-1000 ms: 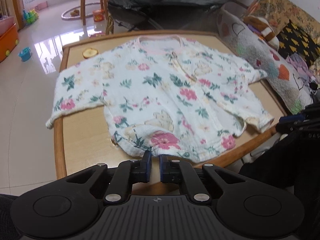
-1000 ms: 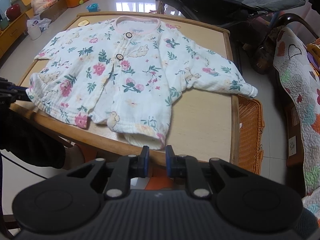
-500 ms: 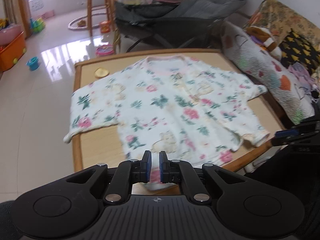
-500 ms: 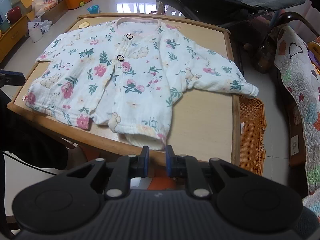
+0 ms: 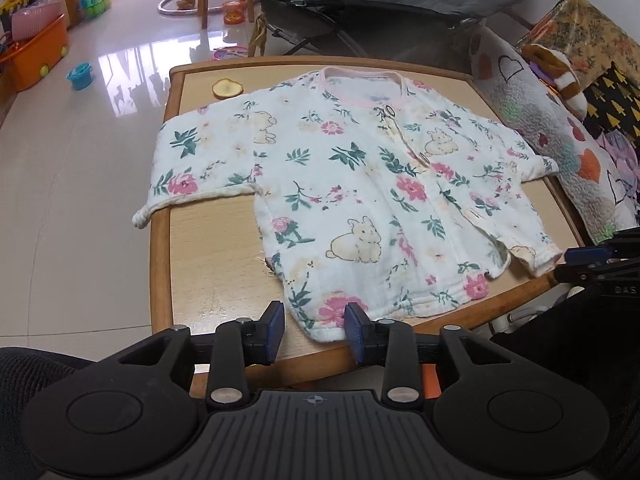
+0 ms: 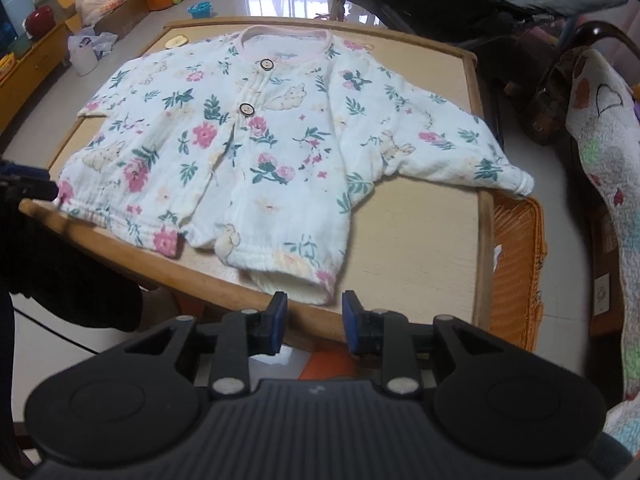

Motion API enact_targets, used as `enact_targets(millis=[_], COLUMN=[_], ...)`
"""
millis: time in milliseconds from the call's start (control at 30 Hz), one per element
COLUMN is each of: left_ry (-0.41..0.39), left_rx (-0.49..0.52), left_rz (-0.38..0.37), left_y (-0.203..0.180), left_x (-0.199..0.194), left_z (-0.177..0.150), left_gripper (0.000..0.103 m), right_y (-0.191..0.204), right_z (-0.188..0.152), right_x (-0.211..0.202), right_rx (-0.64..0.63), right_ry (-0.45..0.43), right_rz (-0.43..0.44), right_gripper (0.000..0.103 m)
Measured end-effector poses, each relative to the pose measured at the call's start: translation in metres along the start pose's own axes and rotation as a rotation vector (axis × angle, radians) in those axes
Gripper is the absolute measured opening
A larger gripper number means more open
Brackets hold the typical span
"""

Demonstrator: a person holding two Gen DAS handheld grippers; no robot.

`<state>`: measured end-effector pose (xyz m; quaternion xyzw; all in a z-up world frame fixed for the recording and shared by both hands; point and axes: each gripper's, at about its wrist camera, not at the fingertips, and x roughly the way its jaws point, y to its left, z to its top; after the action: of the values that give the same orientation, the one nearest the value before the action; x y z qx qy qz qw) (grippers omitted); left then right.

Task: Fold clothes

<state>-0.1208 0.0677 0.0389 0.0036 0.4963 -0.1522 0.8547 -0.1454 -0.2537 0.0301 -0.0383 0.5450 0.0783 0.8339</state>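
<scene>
So the floral cardigan (image 5: 360, 184) lies face up and spread flat on the wooden table (image 5: 208, 264), collar at the far edge, both sleeves out to the sides, ready for a first fold. Its hem runs along the near edge, and that is where both tools wait. The left gripper (image 5: 315, 330) sits at the hem's near left corner, its jaws opening, the corner of the cloth lying between the blue pads without being pinched. The right gripper (image 6: 311, 320) hangs just off the table edge below the hem's right corner (image 6: 296, 292), jaws opening too, nothing between them yet. One tool at each bottom corner looks to me like the set-up for lifting the hem evenly. A small round yellow disc (image 5: 227, 89) sits near the far left corner, clear of the cloth.
</scene>
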Motion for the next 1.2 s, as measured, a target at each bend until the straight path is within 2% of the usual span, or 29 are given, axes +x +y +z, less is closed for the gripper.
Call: enact_targets(millis=[33, 100, 200, 533, 667, 767, 933, 1000, 1200], left_ry=[0.001, 0.002, 0.003, -0.001, -0.009, -0.011, -0.002, 0.005, 0.032], left_rx=[-0.002, -0.008, -0.014, -0.034, -0.039, -0.044, -0.046, -0.042, -0.021], left_rz=[0.000, -0.002, 0.003, -0.008, -0.017, -0.019, -0.024, -0.031, -0.053], left_y=[0.000, 0.000, 0.001, 0.005, 0.005, 0.006, 0.008, 0.008, 0.007], left_x=[0.000, 0.000, 0.000, 0.001, 0.000, -0.001, 0.000, 0.001, 0.005], left_z=[0.000, -0.001, -0.001, -0.003, -0.003, -0.003, -0.004, -0.004, -0.004], left_gripper=[0.037, 0.037, 0.037, 0.037, 0.037, 0.037, 0.037, 0.037, 0.038], right_y=[0.000, -0.001, -0.001, 0.022, 0.031, 0.035, 0.038, 0.038, 0.038], right_z=[0.001, 0.004, 0.007, 0.014, 0.022, 0.027, 0.019, 0.014, 0.014], right_x=[0.004, 0.008, 0.011, -0.030, -0.050, -0.049, -0.014, -0.005, -0.012], right_rx=[0.004, 0.017, 0.024, -0.097, -0.156, -0.205, -0.328, -0.350, -0.359], right_ry=[0.006, -0.003, -0.010, -0.056, -0.099, -0.100, 0.007, 0.042, 0.060], right_rz=[-0.012, -0.019, -0.026, -0.027, -0.063, -0.117, -0.199, -0.206, -0.099], right_gripper=[0.028, 0.021, 0.001, 0.001, 0.001, 0.001, 0.005, 0.005, 0.009])
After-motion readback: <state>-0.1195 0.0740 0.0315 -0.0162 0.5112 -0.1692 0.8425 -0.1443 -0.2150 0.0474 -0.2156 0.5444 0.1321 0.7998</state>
